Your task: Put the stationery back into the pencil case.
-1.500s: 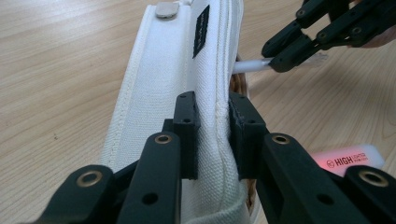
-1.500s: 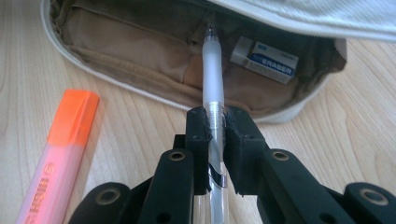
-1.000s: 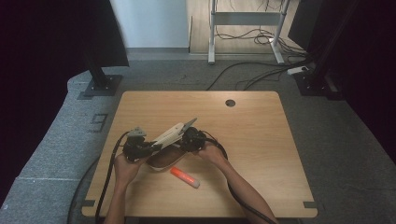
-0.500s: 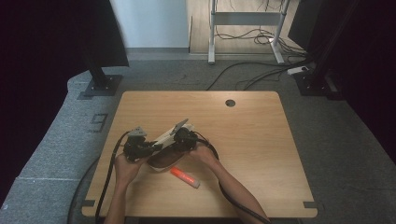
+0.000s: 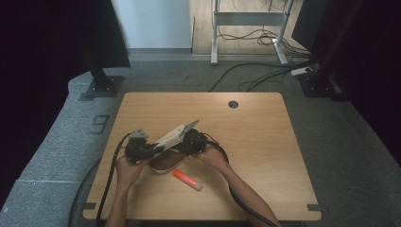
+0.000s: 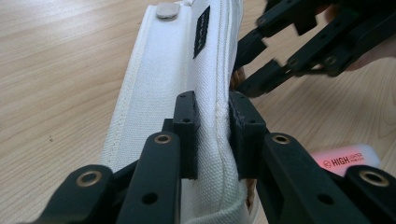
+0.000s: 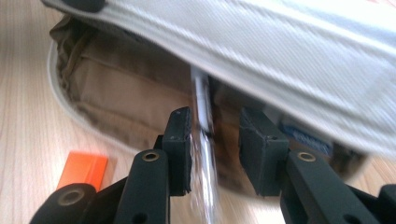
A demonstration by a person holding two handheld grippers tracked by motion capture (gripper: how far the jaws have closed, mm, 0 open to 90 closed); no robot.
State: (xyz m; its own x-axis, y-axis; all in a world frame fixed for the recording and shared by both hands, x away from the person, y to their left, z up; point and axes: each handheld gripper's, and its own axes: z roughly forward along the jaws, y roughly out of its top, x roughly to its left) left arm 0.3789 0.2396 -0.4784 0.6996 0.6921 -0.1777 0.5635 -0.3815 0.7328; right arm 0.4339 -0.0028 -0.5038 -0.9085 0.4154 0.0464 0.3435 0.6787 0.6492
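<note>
A white fabric pouch (image 5: 175, 136) with a brown lining (image 7: 126, 98) is held up off the table between both hands. My left gripper (image 6: 214, 126) is shut on the pouch's white zipper edge (image 6: 173, 70), and it sits at the pouch's left end (image 5: 150, 150). My right gripper (image 7: 215, 135) is at the pouch's opening (image 5: 187, 142). Its jaws have just been opening, and the metal zipper pull (image 7: 201, 100) hangs blurred between the pads, with a gap beside it. An orange highlighter (image 5: 187, 179) lies on the table just in front of the pouch.
The wooden table (image 5: 265, 142) has a round cable hole (image 5: 233, 104) at the back. Black cables trail from both grippers off the front edge. The highlighter (image 6: 348, 161) lies close under the hands. Monitor stands and floor cables lie beyond the table.
The right hand and the pouch's raised flap shifted slightly left, then back to the right. The left hand has kept still.
</note>
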